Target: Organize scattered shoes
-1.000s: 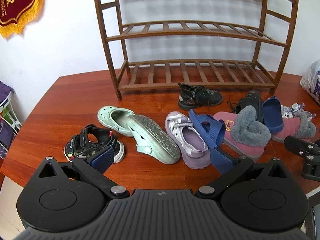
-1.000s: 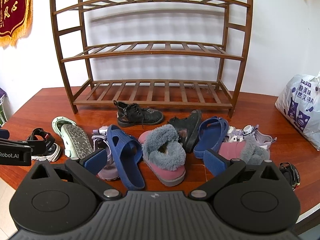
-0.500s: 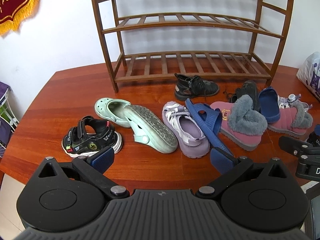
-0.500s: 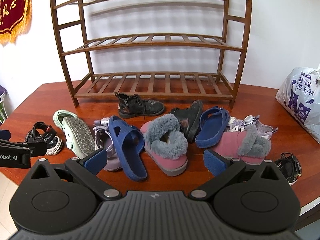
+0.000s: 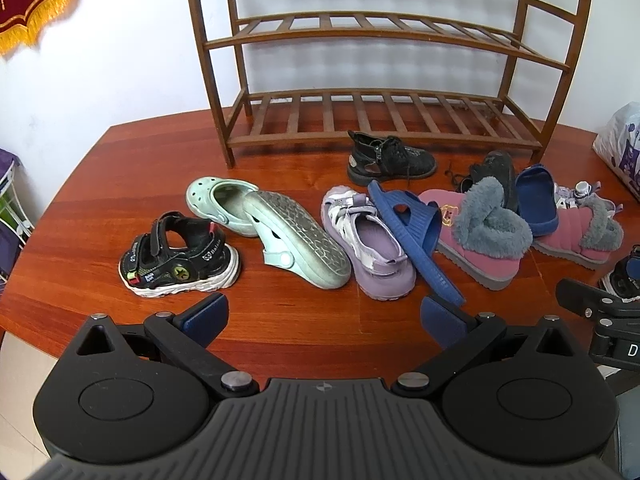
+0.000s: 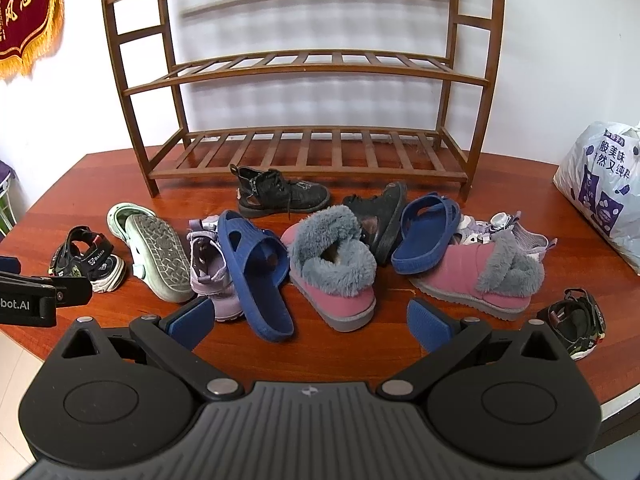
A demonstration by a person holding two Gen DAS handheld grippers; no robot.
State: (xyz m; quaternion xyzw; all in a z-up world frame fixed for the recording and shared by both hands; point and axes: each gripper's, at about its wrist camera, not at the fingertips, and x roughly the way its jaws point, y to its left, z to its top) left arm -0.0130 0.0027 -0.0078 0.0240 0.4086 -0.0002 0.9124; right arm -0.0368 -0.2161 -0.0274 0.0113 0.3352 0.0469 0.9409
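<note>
Both sets of jaws are spread wide with nothing in them. The left gripper [image 5: 324, 316] hangs over the near edge of the worktop [image 5: 100, 184], just short of the black kids' sandal [image 5: 180, 256] and the upturned mint clog [image 5: 300, 240]. The right gripper [image 6: 308, 320] hovers near the blue slide [image 6: 256, 272] and the pink fur-lined boot [image 6: 332, 272].

What's changed in the last second: both views have pulled back and tipped down a bit, so the shoes sit farther from the fingertips and more of the rack shows. No shoe has shifted. Looks to me like lining up for a first pick, not a grab yet.

Further out, the lilac sandal [image 5: 368, 244] lies between clog and slide, the black lace-up boot [image 5: 390, 158] stands just in front of the wooden shoe rack [image 6: 304, 148], and the second pink boot [image 6: 480, 276] and another blue slide [image 6: 426, 236] are piled at right. Rack shelves are all bare, so the sorting is basically all still to do. A plastic bag [image 6: 604, 196] sits far right.
</note>
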